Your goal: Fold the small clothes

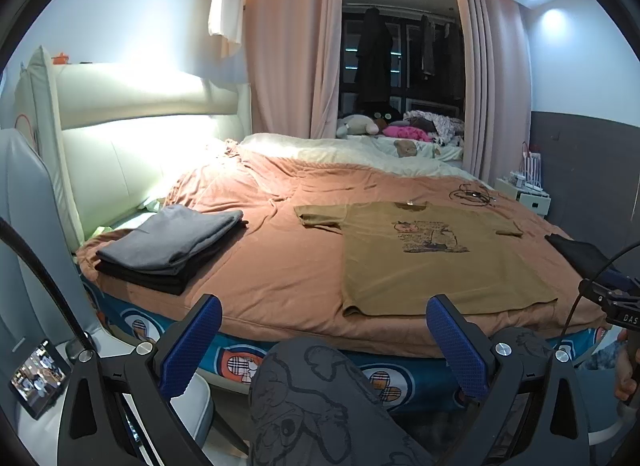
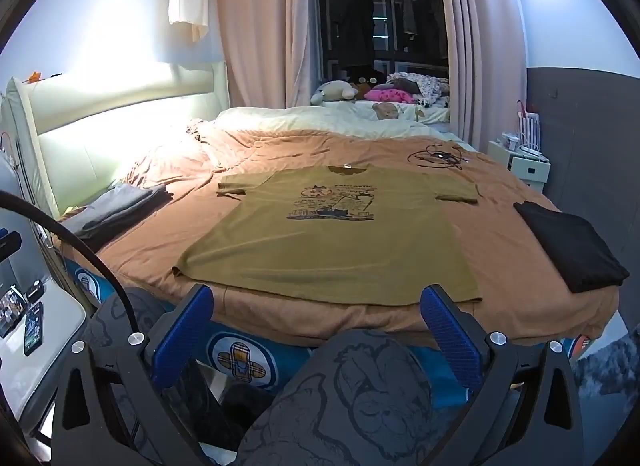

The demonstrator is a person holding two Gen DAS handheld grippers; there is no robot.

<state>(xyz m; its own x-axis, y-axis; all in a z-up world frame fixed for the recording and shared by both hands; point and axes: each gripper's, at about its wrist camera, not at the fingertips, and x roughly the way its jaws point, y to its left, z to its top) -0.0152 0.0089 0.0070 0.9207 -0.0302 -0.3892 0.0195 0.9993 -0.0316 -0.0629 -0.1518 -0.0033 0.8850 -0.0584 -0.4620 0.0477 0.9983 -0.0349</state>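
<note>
While the olive-brown printed cotton T-shirt [image 2: 328, 242] lies flat, hem at the near edge of the rust-orange bedspread [image 2: 500, 250], bare cover flanks it; left gripper [image 1: 324, 342] and right gripper [image 2: 316, 330] hover short, jaws spread, empty.

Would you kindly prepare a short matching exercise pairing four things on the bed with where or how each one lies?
Things:
1. olive T-shirt
2. grey folded garment
3. black folded garment
4. black cables

States:
A. folded alone near the bed's right edge
B. spread flat, print up, hem toward the grippers
C. loose tangle beyond the shirt's collar, to the right
D. top of a folded stack by the headboard

Pairs: 1-B, 2-D, 3-A, 4-C
</note>
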